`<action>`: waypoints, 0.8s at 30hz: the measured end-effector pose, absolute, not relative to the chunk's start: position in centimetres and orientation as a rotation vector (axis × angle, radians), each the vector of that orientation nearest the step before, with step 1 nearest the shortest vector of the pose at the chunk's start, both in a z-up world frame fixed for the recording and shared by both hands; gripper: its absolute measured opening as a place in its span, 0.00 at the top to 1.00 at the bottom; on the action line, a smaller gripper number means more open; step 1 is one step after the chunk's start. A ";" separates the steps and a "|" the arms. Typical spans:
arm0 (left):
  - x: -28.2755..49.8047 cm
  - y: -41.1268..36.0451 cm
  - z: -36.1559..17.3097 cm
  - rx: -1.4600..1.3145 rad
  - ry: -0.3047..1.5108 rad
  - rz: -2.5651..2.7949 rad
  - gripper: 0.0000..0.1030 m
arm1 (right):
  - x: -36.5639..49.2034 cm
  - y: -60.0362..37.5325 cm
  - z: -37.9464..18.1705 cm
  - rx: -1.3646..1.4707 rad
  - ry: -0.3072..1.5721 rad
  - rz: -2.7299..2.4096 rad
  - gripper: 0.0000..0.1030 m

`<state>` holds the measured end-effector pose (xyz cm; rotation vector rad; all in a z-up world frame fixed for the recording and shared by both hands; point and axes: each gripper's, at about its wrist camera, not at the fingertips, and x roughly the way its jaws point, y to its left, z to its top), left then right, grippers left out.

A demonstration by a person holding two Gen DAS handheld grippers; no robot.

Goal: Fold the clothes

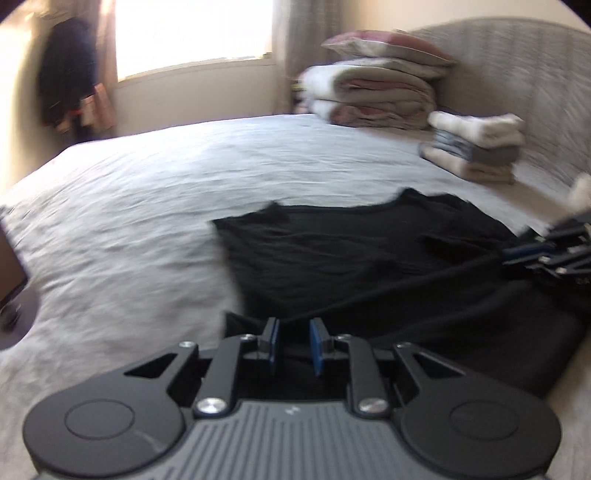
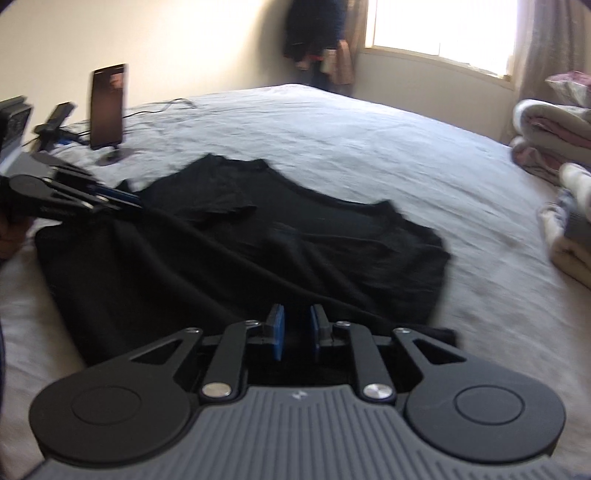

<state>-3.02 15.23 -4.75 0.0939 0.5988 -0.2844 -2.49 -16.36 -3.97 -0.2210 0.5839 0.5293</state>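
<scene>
Both views motion-blurred. Nearest in the left wrist view: left gripper (image 1: 293, 334), blue pads parted by a narrow gap, tips at the near hem of the black T-shirt (image 1: 369, 266). A taut ridge of cloth runs from just ahead of the pads toward the right gripper (image 1: 532, 251) at the right edge. Cannot tell whether cloth actually sits between the left pads; gap looks dark.

Right wrist view, nearest: right gripper (image 2: 297, 332), pads likewise narrowly parted, tips over the shirt's (image 2: 258, 251) near edge; whether it pinches fabric cannot be told. Left gripper (image 2: 122, 201) appears at the left edge, its tips meeting a lifted fold of the shirt.

The shirt lies spread on the grey bedsheet (image 1: 166, 192), one sleeve folded inward over the body.

Seen only from the right wrist: a phone on a stand (image 2: 108, 107) on the sheet beyond the shirt, with a cable nearby. Seen clearly only from the left wrist: a small stack of folded towels (image 1: 476, 147) beyond the shirt, then folded quilts and a pillow (image 1: 373, 88) against the headboard (image 1: 517, 66).

Farthest, both views: a bright window (image 1: 192, 33) and dark clothing hanging (image 1: 70, 70) beside it.
</scene>
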 end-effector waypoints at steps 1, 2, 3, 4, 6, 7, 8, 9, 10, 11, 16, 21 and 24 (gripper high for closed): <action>-3.0 15.3 -4.7 0.091 0.599 -0.276 0.87 | -2.3 -17.1 -3.9 -0.205 0.585 0.511 0.84; -2.9 15.4 -4.6 0.089 0.599 -0.268 0.88 | -2.2 -17.8 -3.9 -0.187 0.586 0.494 0.85; -2.9 15.5 -4.5 0.086 0.599 -0.260 0.88 | -2.1 -18.3 -3.8 -0.177 0.587 0.475 0.84; -2.8 15.6 -4.4 0.084 0.599 -0.252 0.88 | -2.0 -18.7 -3.8 -0.171 0.588 0.456 0.84; -2.7 15.7 -4.2 0.079 0.598 -0.238 0.87 | -2.0 -19.4 -3.4 -0.136 0.589 0.444 0.83; -2.8 15.6 -4.0 0.079 0.596 -0.239 0.86 | -2.1 -19.6 -3.1 -0.119 0.588 0.446 0.82; -2.9 15.6 -3.9 0.076 0.594 -0.238 0.84 | -2.1 -19.7 -2.9 -0.101 0.587 0.447 0.78; -3.0 15.7 -3.7 0.070 0.593 -0.237 0.81 | -2.2 -19.8 -2.7 -0.094 0.585 0.450 0.76; -3.0 15.8 -3.6 0.062 0.591 -0.237 0.80 | -2.3 -19.9 -2.5 -0.093 0.583 0.453 0.76; -3.0 15.9 -3.4 0.053 0.591 -0.238 0.79 | -2.4 -19.9 -2.3 -0.091 0.580 0.456 0.74; -3.4 16.5 -2.7 0.004 0.605 -0.255 0.71 | -3.0 -20.1 -1.4 -0.087 0.568 0.473 0.66; -3.5 17.3 -2.6 -0.053 0.638 -0.240 0.66 | -3.8 -20.4 -1.2 -0.086 0.579 0.463 0.62; -2.7 17.7 -2.4 -0.082 0.677 -0.207 0.66 | -2.3 -20.3 -0.8 -0.087 0.605 0.463 0.61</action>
